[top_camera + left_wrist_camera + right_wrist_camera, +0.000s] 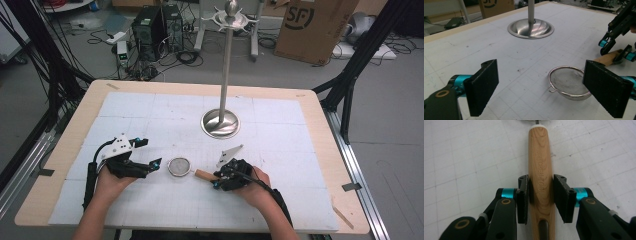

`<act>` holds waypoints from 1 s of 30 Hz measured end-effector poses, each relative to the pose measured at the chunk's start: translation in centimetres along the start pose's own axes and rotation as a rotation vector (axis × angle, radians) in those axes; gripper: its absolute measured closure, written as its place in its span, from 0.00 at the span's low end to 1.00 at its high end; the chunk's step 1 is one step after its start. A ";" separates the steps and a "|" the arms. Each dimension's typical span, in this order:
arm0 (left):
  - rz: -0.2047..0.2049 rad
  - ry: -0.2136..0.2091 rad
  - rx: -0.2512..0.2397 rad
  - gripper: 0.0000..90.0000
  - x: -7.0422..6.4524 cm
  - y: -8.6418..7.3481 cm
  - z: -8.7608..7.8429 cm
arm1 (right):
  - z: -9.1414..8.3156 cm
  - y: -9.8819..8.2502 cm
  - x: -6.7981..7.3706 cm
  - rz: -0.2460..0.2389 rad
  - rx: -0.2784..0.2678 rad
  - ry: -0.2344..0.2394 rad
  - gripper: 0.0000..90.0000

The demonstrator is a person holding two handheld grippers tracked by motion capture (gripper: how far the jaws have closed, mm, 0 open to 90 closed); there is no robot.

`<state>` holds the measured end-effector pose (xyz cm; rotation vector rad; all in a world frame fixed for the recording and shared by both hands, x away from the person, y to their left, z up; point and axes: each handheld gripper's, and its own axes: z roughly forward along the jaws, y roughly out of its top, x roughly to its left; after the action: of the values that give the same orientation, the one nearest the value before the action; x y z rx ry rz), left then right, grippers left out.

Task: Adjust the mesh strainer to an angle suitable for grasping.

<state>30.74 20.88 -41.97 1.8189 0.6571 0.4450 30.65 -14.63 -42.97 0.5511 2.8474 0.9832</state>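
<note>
A small metal mesh strainer (179,166) with a wooden handle (202,175) lies on the white gridded mat near the front of the table. My right gripper (216,180) is shut on that handle; in the right gripper view both pads press the handle (540,157) from either side, right gripper (540,197). My left gripper (150,152) rests just left of the strainer with its jaws wide apart and nothing between them. In the left gripper view the strainer (569,82) sits ahead near the right pad (607,92), and the right gripper (616,50) holds the handle (607,58) beyond it.
A tall metal stand (220,122) with a round base and a hooked top stands upright at the table's middle back. The wooden table edge (55,165) borders the mat. Computers, cables and a cardboard box (312,25) are on the floor beyond.
</note>
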 end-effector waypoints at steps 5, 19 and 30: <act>-0.003 0.002 -0.002 0.16 0.0 0.0 0.0 | 0.6 0.8 0.3 -0.026 -0.018 0.015 0.76; -0.001 0.004 0.000 0.16 0.2 0.0 -0.2 | 3.0 4.0 1.2 -0.092 -0.016 0.022 0.73; -0.002 0.007 0.004 0.16 0.2 -0.1 -0.2 | 1.5 1.9 0.4 -0.031 0.003 -0.046 0.66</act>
<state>30.74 21.11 -42.00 1.8208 0.6650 0.4487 31.17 -12.21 -42.96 0.5216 2.8087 0.9495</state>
